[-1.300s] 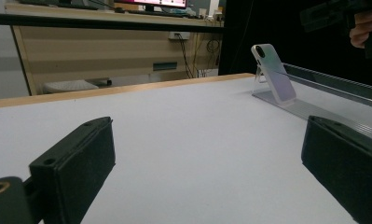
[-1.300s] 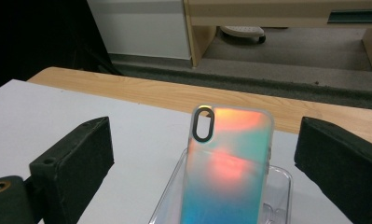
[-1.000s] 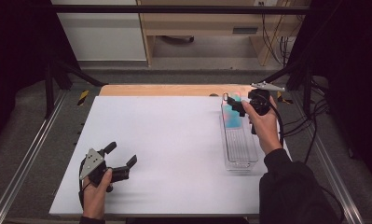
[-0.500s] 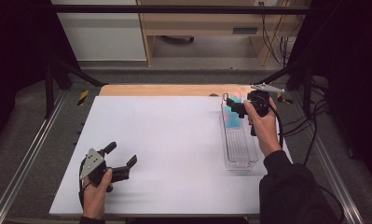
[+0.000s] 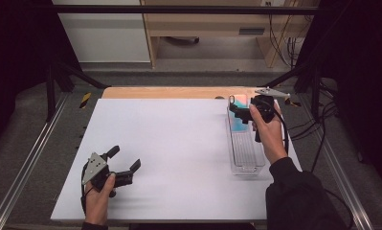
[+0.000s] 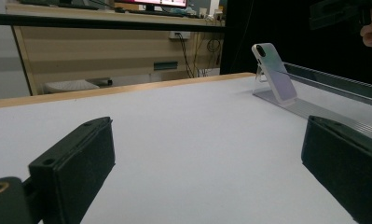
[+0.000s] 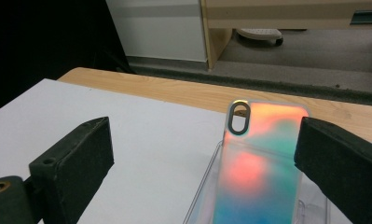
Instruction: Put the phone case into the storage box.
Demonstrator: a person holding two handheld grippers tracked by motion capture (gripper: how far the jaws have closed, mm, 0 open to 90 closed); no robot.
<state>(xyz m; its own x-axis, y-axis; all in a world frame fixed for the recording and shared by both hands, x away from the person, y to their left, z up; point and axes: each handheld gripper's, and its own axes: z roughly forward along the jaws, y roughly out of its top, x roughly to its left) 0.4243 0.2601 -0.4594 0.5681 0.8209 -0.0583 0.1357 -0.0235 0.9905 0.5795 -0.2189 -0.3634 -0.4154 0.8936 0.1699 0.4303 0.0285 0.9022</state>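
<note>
A white rectangular tabletop sheet covers the light wooden table. On its right side lies a long clear plastic tray, lengthwise along the edge.

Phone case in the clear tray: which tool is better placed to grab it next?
Right. The right tool hovers open at the phone case, which leans in the clear tray. The left tool rests far across the table.

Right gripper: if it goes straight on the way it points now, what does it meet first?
Probably the iridescent phone case leaning in the clear tray, lying between the open right gripper fingers; depth is unclear.
</note>
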